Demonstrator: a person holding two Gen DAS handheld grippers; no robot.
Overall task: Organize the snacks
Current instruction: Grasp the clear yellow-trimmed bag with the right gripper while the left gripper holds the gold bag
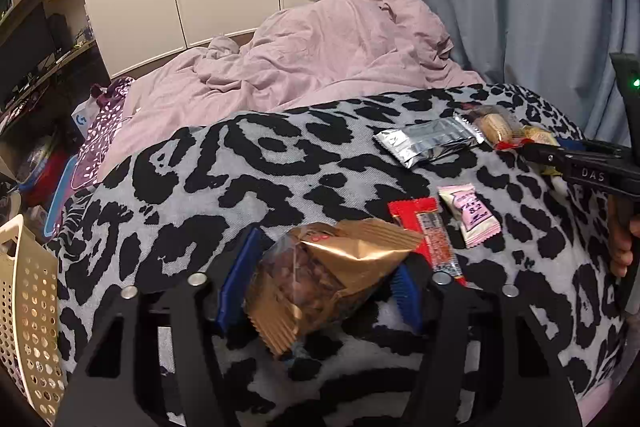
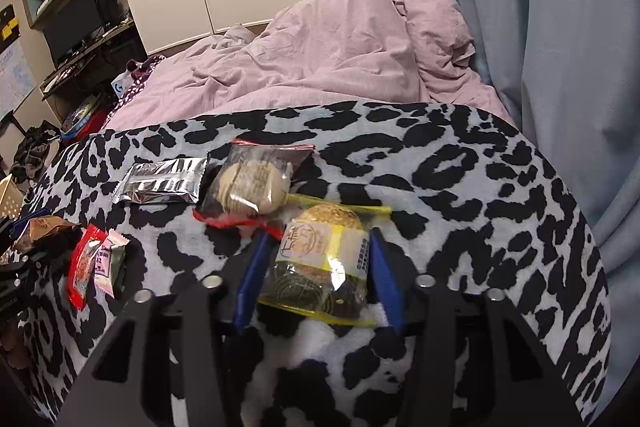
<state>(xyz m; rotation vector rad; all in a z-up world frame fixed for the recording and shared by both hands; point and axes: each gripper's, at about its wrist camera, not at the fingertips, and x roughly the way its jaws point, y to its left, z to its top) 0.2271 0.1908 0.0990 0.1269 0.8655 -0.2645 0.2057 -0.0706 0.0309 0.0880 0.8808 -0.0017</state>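
A leopard-print blanket (image 2: 460, 187) covers the bed's near part. On it lie a silver packet (image 2: 162, 183), two clear-bagged pastries, and gold, red and pink packets at left. A rumpled pink duvet (image 2: 320, 59) lies beyond.

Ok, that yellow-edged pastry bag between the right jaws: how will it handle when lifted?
The yellow-edged pastry bag probably sags: its clear film looks loose around the round pastry. Likely fragile, so squeeze lightly. The glossy film may slip against the blue pads.

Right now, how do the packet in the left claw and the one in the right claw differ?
The left claw brackets a gold packet, crinkled and tilted; the right claw brackets a yellow-edged packet lying flat. The gold packet is mostly opaque foil with brown pieces showing through a clear side; the yellow-edged packet is clear, showing a round golden pastry and a printed label. Both lie on the leopard-print blanket, between blue fingers.
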